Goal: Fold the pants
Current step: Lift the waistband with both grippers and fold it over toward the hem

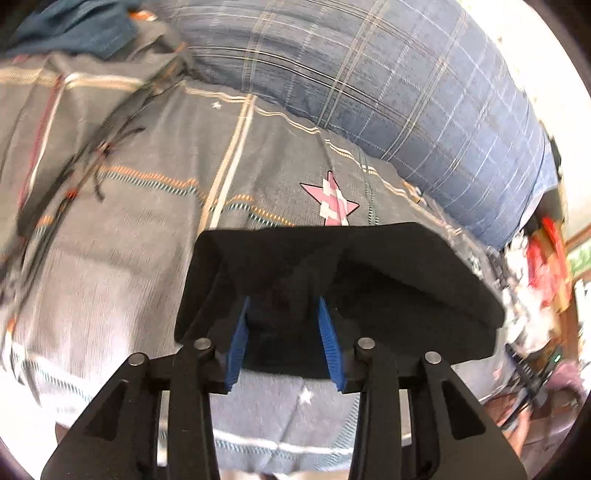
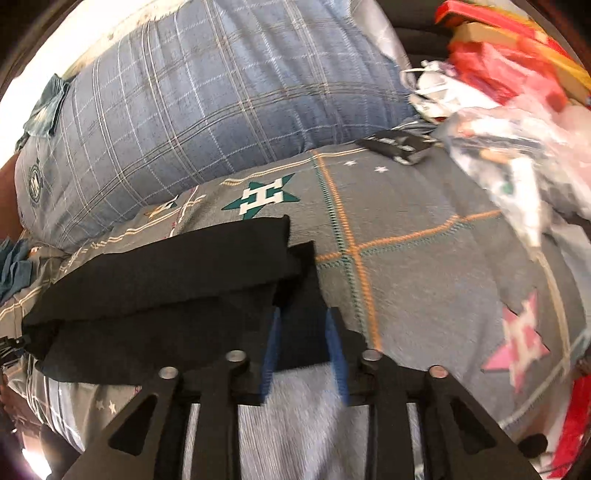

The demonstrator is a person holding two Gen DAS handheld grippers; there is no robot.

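The black pants (image 1: 388, 280) lie folded into a thick bundle on the grey star-patterned bedspread (image 1: 147, 229). My left gripper (image 1: 284, 306) has its blue pads (image 1: 328, 343) either side of the bundle's near edge, with black cloth between them. In the right wrist view the same pants (image 2: 166, 288) stretch to the left. My right gripper (image 2: 303, 317) has its blue pads (image 2: 271, 343) either side of the bundle's right corner. Both fingertips are partly hidden by the cloth.
A large blue plaid pillow (image 1: 388, 92) lies behind the pants and also shows in the right wrist view (image 2: 203, 96). A heap of red and white bags and boxes (image 2: 509, 85) sits at the right. A small black object (image 2: 399, 146) lies near the pillow. Dark teal cloth (image 1: 74, 26) lies far left.
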